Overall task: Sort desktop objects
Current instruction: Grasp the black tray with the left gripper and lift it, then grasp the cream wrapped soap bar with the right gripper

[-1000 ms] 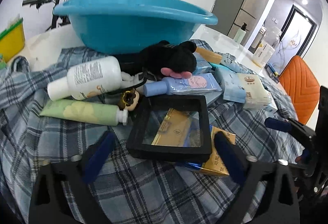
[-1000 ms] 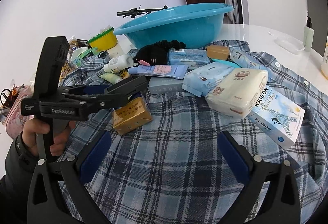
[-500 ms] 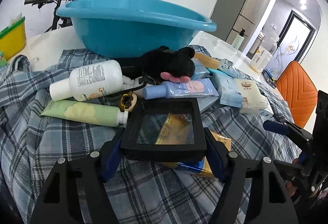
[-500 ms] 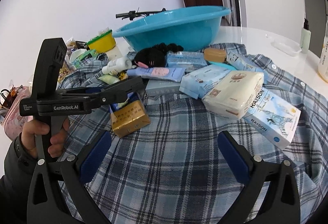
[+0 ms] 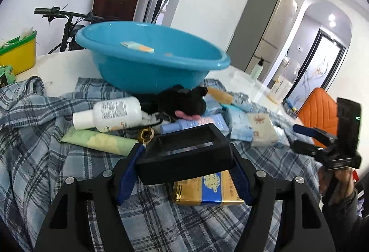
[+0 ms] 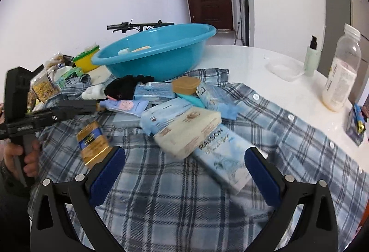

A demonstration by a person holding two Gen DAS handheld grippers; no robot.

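My left gripper [image 5: 184,169] is shut on a black square frame box [image 5: 189,136], held tilted a little above the plaid cloth [image 5: 34,159]. A gold and blue packet [image 5: 207,189] lies just beneath it. Past it lie a white bottle [image 5: 110,113], a green tube [image 5: 96,140], a black plush toy [image 5: 182,102] and a blue basin [image 5: 150,60] with a few small items inside. My right gripper [image 6: 185,153] stands open over the cloth with nothing between its fingers, close in front of a cream tissue pack [image 6: 186,127] and a pale blue box [image 6: 221,157].
Blue tissue packs [image 6: 161,111] and a brown soap case [image 6: 185,85] are heaped before the basin. A yellow tub [image 5: 18,54] sits far left. On the white table stand a plastic bottle [image 6: 341,74], a pump bottle [image 6: 311,58] and a clear tray [image 6: 286,67]. An orange chair [image 5: 320,109] is beyond.
My left gripper closed on the black frame box and lifted it off the gold packet. My right gripper rose and shifted, and its view swung right.
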